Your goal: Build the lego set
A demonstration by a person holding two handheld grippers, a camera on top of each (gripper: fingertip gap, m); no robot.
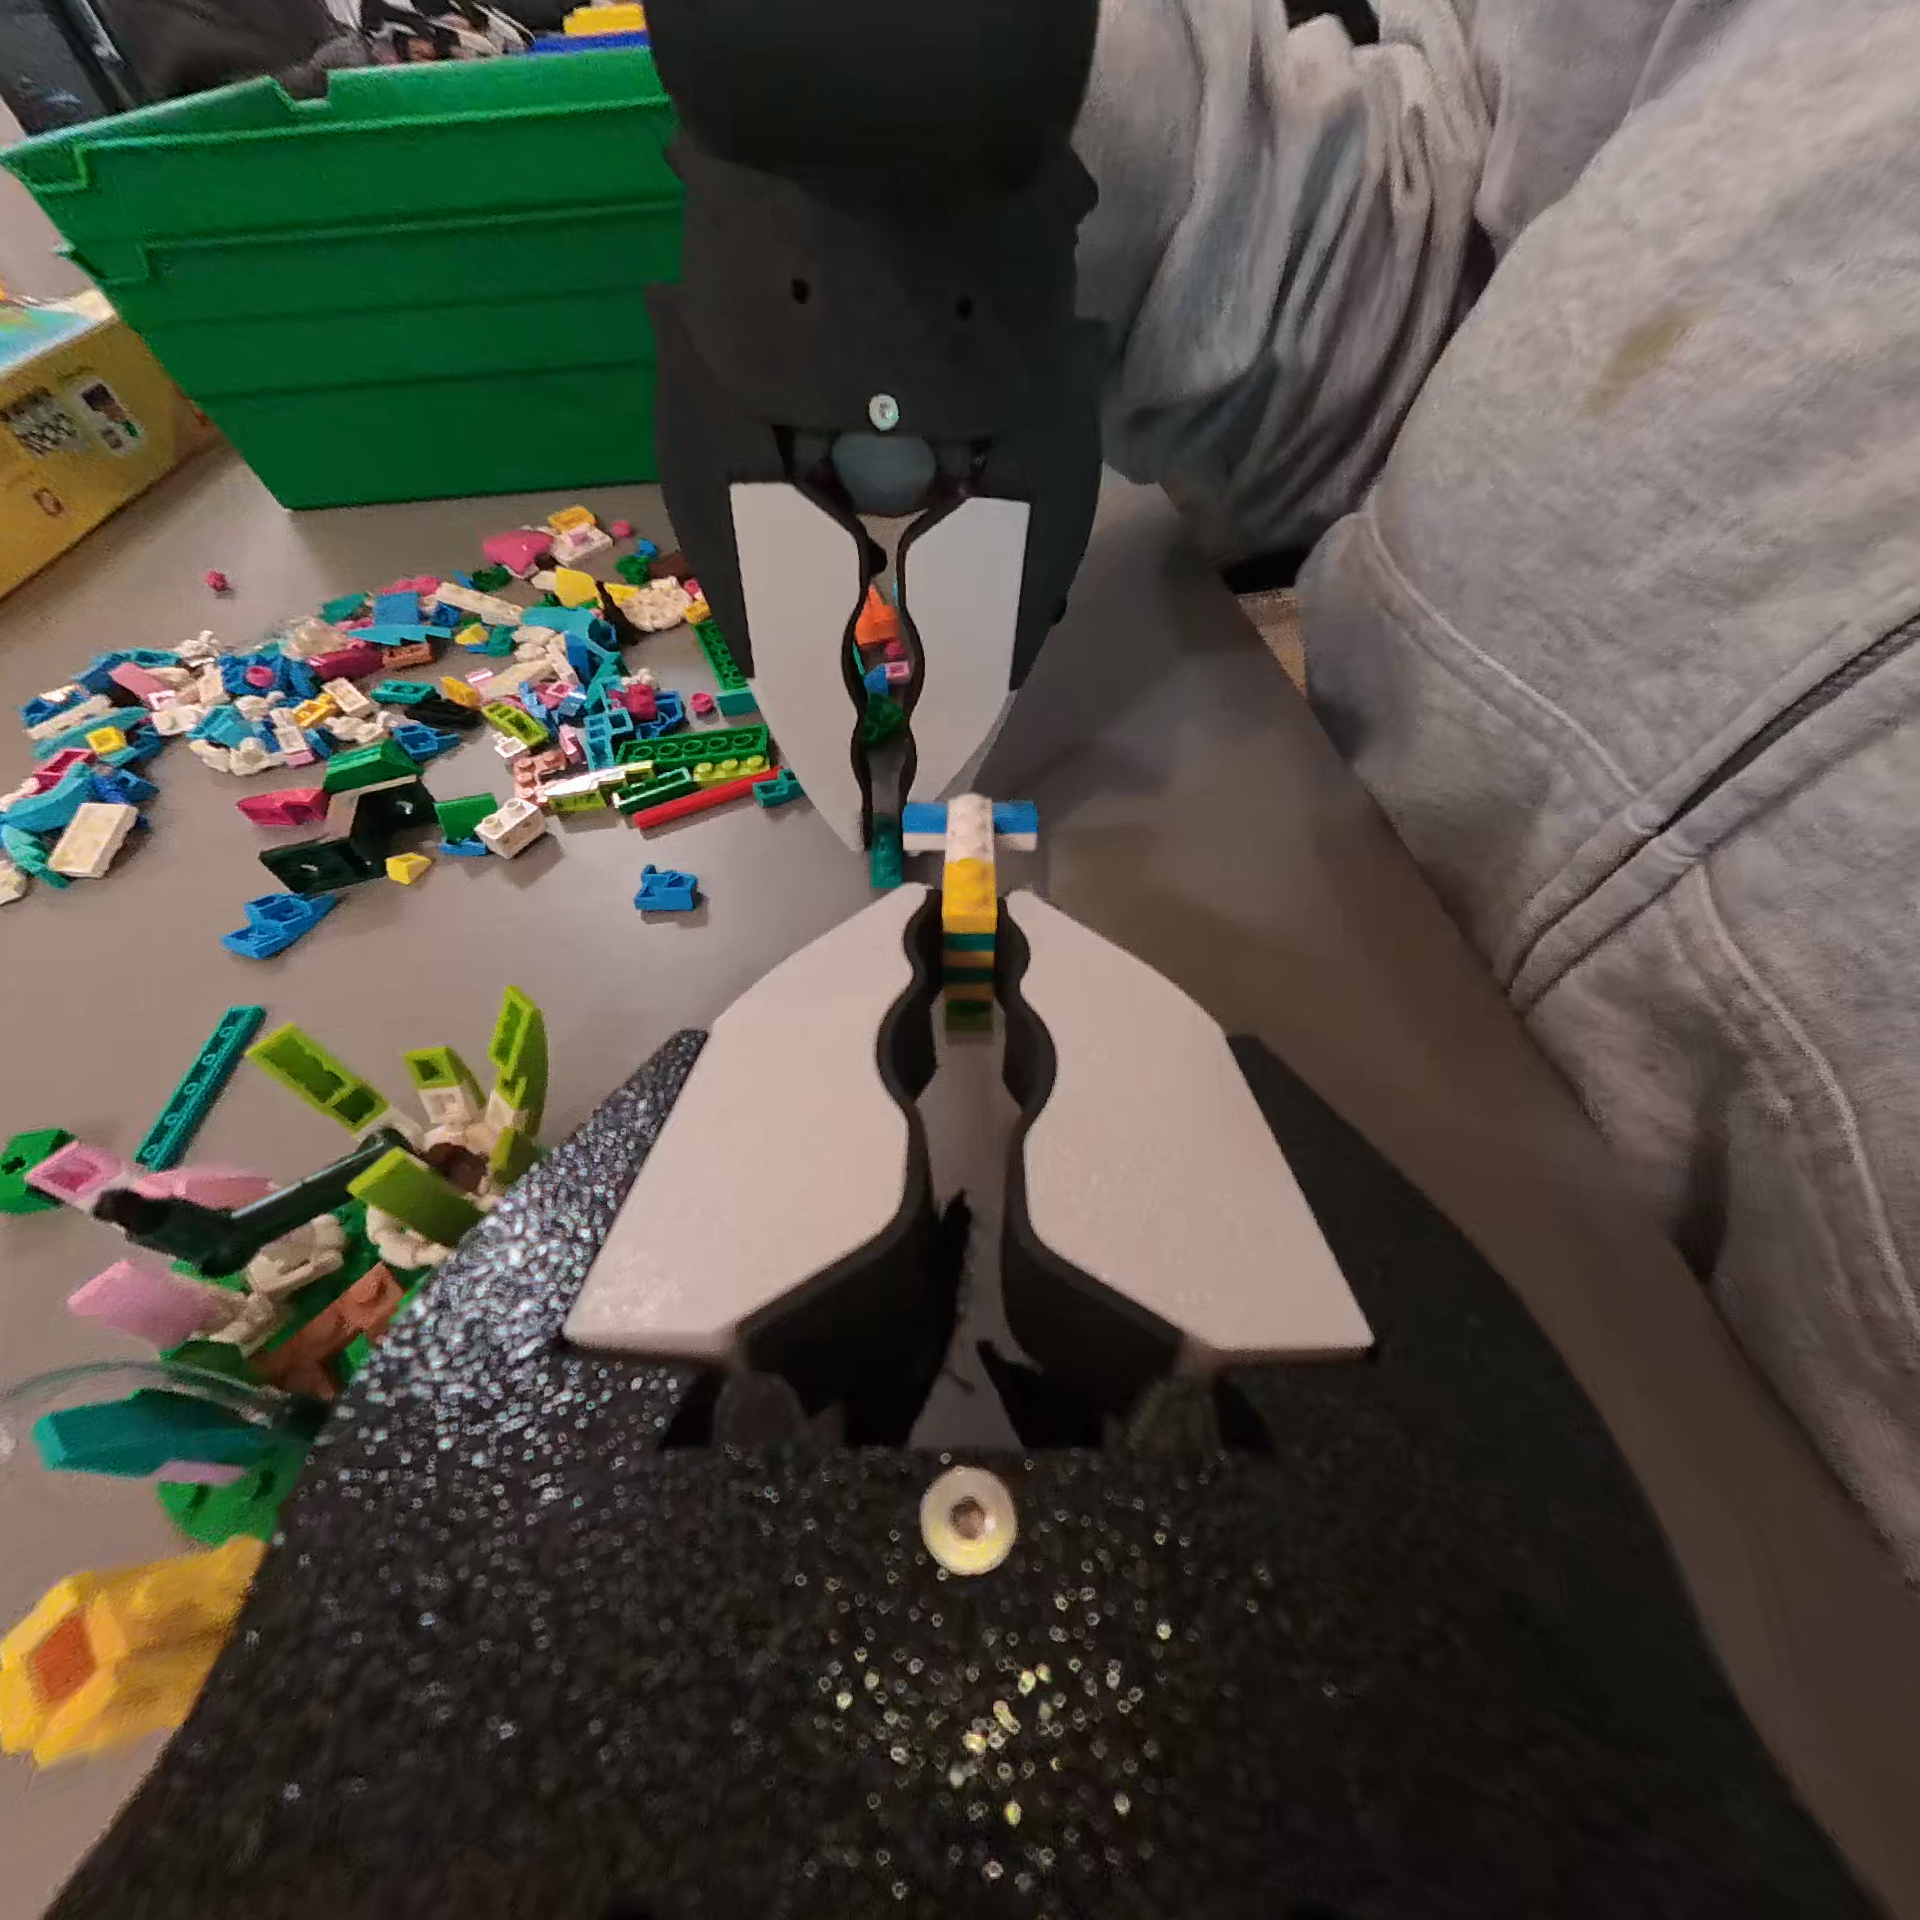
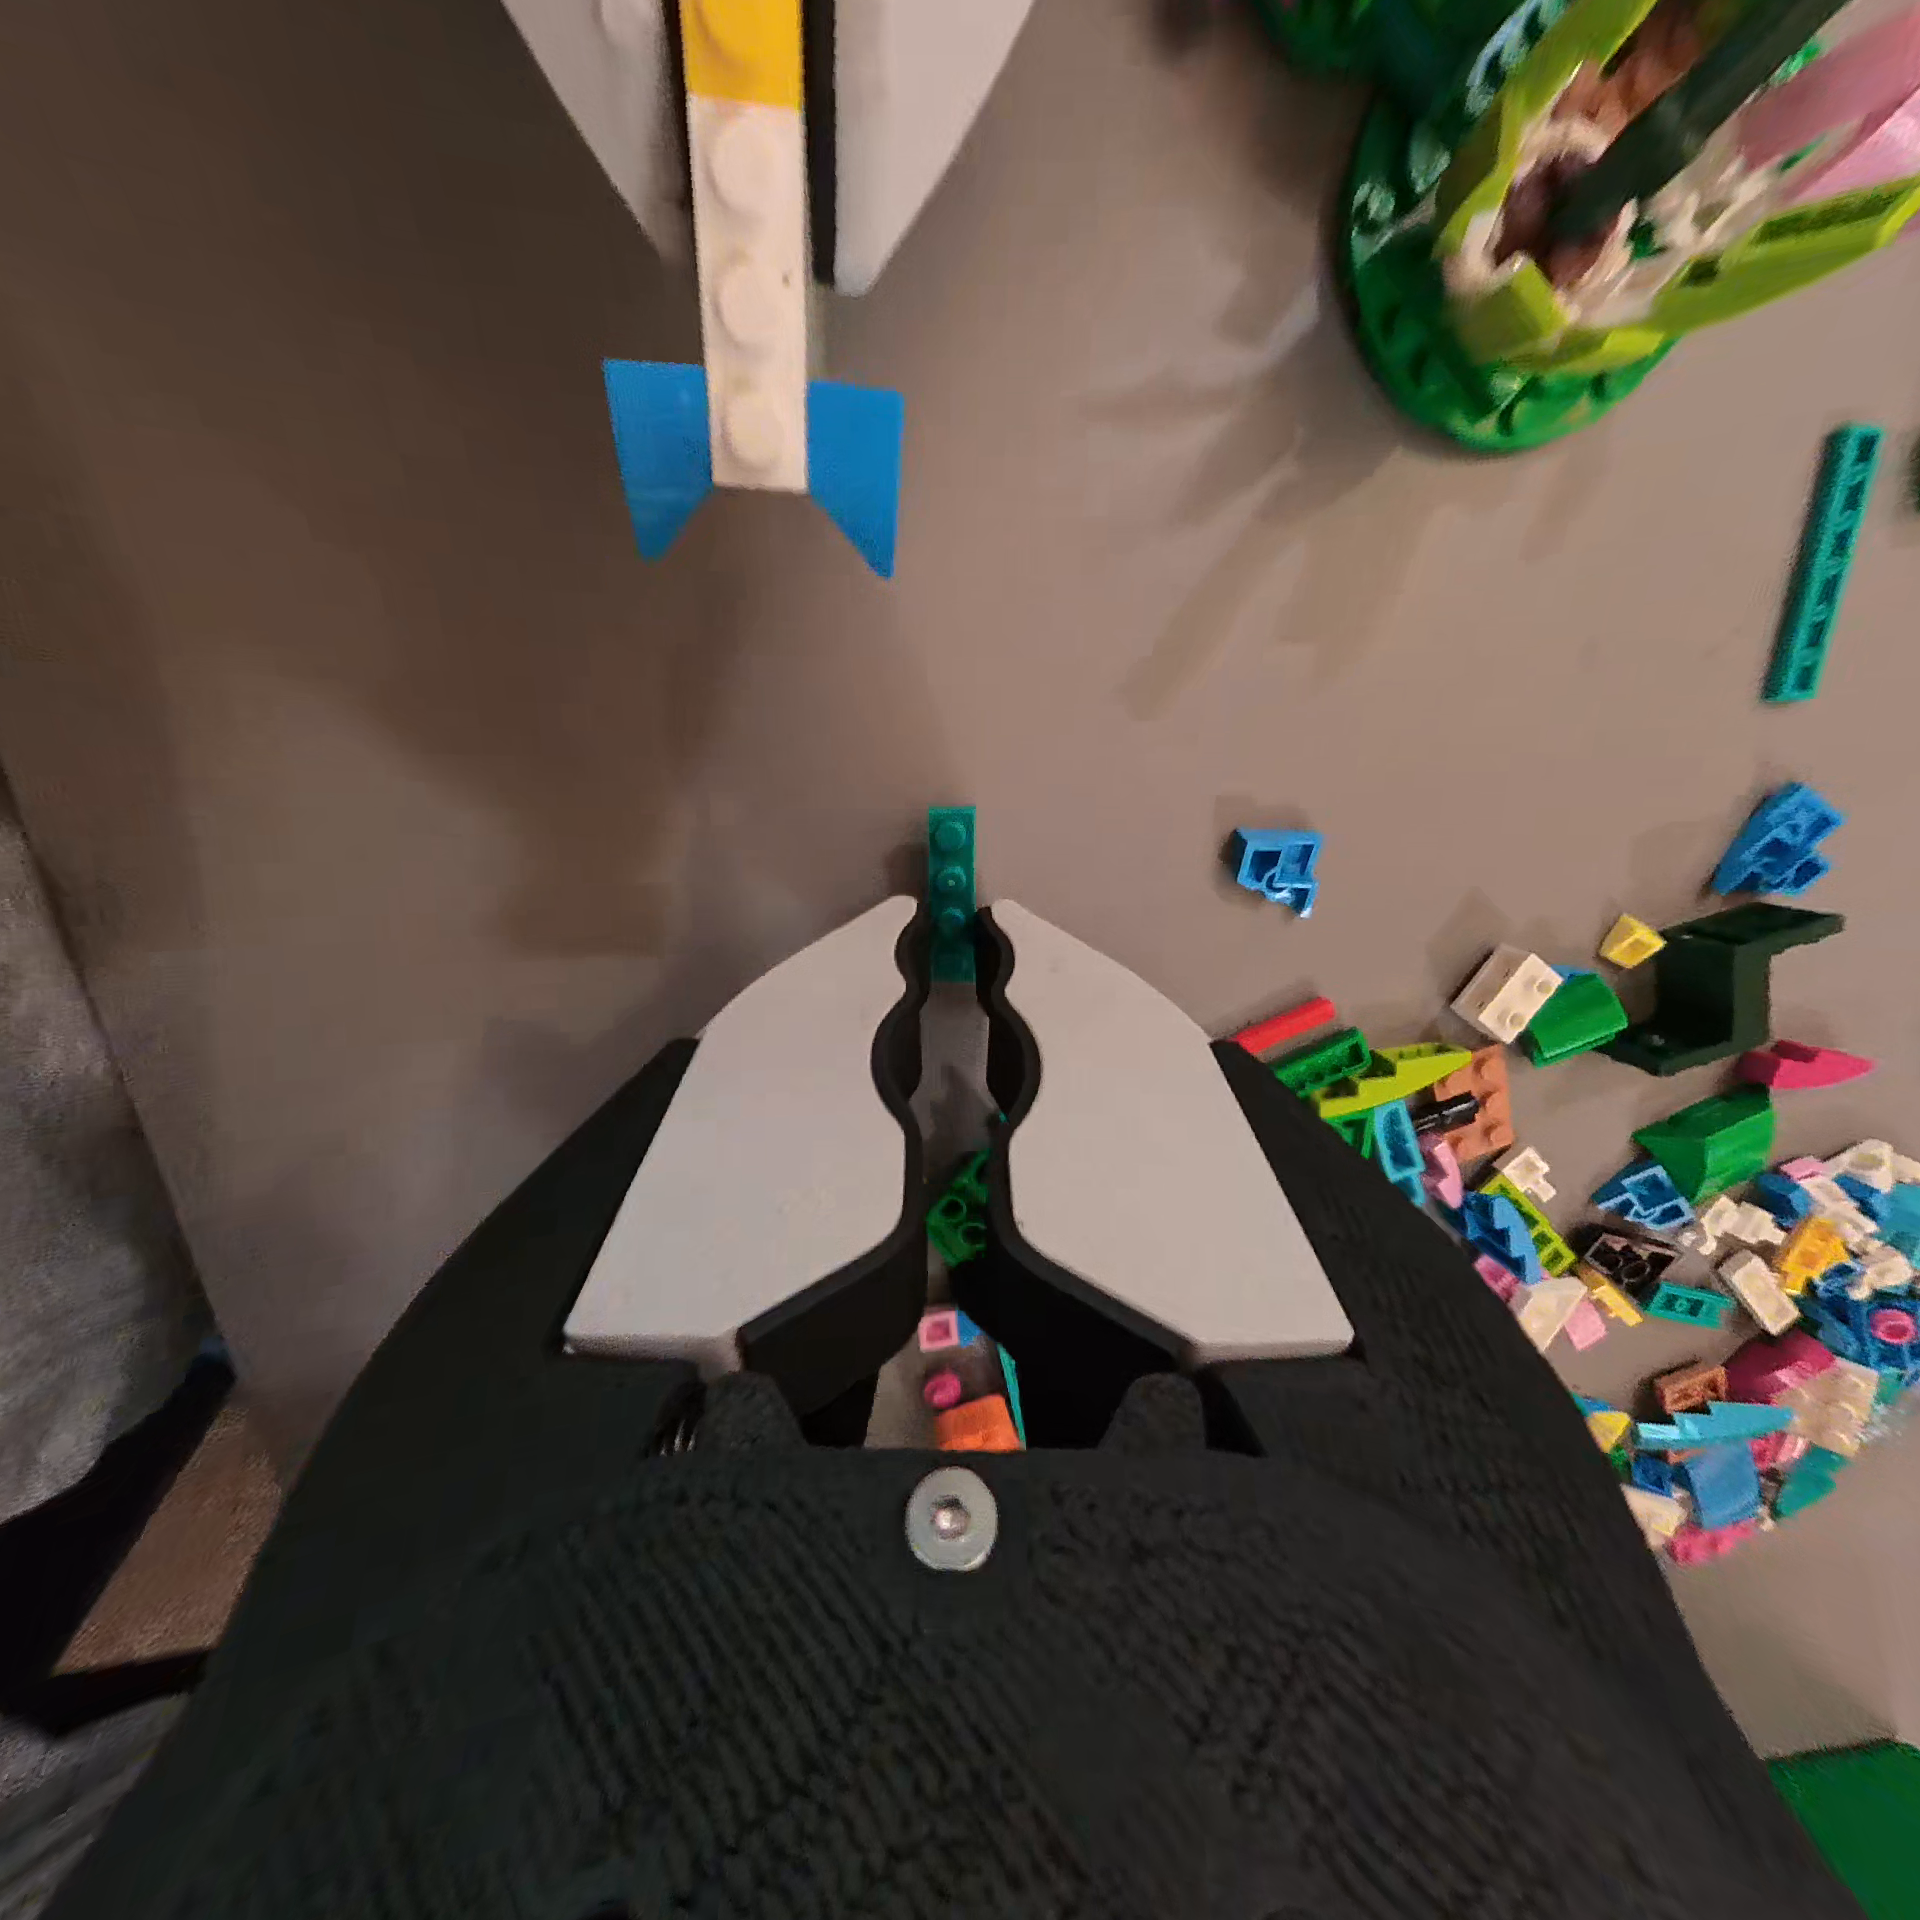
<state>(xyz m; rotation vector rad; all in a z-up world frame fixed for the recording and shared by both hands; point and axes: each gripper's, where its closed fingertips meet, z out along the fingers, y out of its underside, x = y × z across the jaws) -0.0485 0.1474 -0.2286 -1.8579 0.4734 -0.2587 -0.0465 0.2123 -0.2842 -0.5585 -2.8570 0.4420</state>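
— Grey tabletop (image 1: 1195,727) everywhere, with a loose heap of small toy bricks (image 1: 416,686) spread across it and a stack of green bins (image 1: 395,312) behind. Someone in a grey hooded top (image 1: 1662,623) sits at the edge.

— What has the left gripper (image 1: 968,914) got?

— A little brick model (image 1: 971,894): a stack of yellow and green plates topped by a white strip, with blue wedge plates (image 2: 857,468) sticking out like wings at the far end. Both pads press on the striped stack, fingers narrow.

— And the right gripper (image 2: 954,914)?

— Pointing toward the left one, tips near the model's winged end. It pinches a slim teal studded plate (image 2: 952,883), which juts out past the fingertips; the fingers are almost together.

— Anything else nearby?

— A built flower piece (image 1: 312,1174) with lime leaves and pink petals on a green round base, a long teal strip (image 2: 1823,561) beside it, a lone blue brick (image 1: 667,890), and a yellow box (image 1: 73,416) by the bins.
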